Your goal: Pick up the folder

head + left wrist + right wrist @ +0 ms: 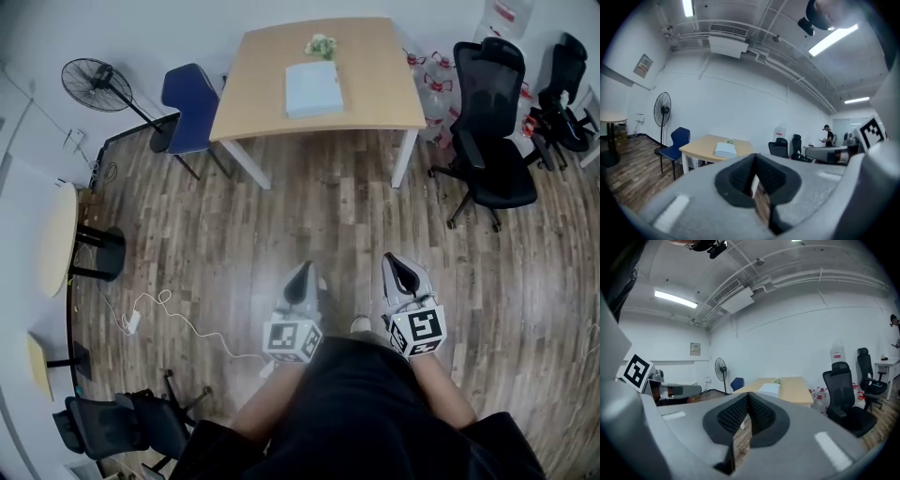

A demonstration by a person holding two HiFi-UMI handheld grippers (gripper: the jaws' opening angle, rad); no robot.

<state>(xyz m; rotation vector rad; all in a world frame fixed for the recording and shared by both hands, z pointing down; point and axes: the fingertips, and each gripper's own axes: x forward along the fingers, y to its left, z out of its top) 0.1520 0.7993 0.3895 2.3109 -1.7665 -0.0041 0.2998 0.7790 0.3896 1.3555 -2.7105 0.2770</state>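
Both left gripper point(305, 272) and right gripper point(397, 264) jaws together, empty; cable point(184, 324) only overhead.

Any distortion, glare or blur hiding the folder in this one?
Head view: heavy fisheye bend, even light, folder sharp on the table. Left gripper view: black corners, ceiling lamp glares, left tongs blurred. Right gripper view: black corners, folder small but visible.
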